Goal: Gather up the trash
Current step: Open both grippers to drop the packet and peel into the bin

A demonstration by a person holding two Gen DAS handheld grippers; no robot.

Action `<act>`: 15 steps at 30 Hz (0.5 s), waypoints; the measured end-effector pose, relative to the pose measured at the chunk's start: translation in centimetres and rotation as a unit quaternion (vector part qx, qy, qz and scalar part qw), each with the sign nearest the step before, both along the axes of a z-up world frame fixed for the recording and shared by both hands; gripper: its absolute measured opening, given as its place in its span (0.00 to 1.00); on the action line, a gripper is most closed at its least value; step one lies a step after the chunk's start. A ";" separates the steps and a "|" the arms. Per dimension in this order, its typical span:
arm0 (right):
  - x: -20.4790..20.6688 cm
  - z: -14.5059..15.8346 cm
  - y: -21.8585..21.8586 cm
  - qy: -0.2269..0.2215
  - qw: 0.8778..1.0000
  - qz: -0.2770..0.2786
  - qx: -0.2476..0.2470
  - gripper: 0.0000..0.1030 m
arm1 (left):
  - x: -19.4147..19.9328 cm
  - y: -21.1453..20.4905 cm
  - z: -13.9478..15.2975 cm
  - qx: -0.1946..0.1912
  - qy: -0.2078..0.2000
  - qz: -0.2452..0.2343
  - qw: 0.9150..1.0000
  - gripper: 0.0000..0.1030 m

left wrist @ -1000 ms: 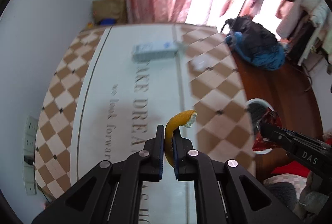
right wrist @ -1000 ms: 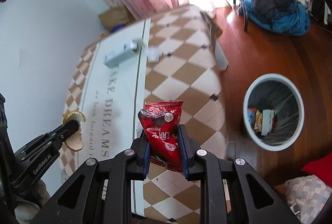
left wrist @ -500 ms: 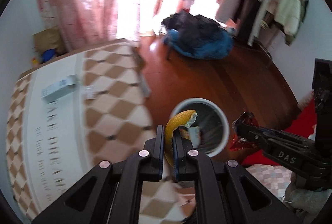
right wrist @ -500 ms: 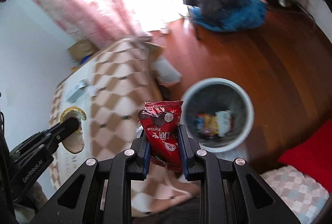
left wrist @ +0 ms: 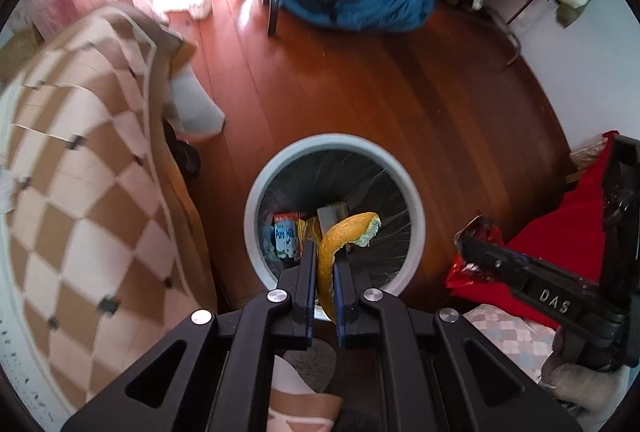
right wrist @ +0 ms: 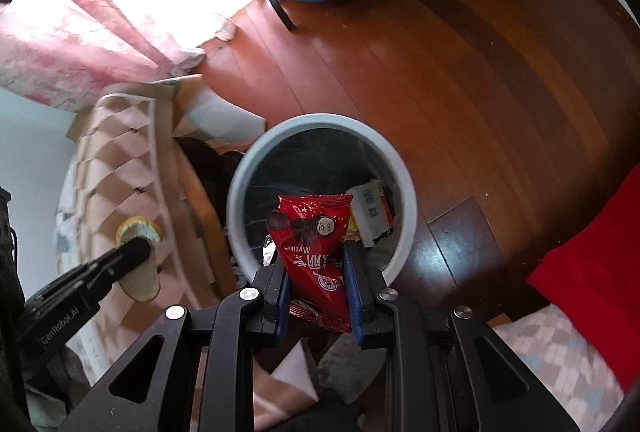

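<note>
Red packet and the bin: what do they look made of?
Red packet: thin glossy plastic film, probably foil-lined; it creases and glints, crimped top edge. Bin: looks like smooth matte pale plastic, with an even rounded rim; a dark wrinkled bag liner inside.

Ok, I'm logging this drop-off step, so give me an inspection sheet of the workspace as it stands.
Surface: wooden floor, bare near the bin.
Job's things: orange peel; red snack packet; white bin holding wrappers.
Clutter: blue bedding heap; red cushion.
Grippers: left gripper shut on peel; right gripper shut on packet, both aimed at the bin.
Cables: nothing seen.
Surroundings: checked bedspread, pink curtain.
</note>
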State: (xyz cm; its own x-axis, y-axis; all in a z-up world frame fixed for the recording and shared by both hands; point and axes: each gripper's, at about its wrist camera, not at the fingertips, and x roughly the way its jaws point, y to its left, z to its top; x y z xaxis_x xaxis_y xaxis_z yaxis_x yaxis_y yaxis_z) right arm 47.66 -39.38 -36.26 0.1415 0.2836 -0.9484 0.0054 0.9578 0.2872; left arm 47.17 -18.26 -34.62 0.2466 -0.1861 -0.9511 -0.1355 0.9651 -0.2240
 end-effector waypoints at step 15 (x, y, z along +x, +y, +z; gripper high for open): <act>5.3 -6.8 0.1 0.032 0.999 0.005 -0.006 0.82 | 0.6 1.5 -4.7 0.015 0.055 0.032 0.998 0.73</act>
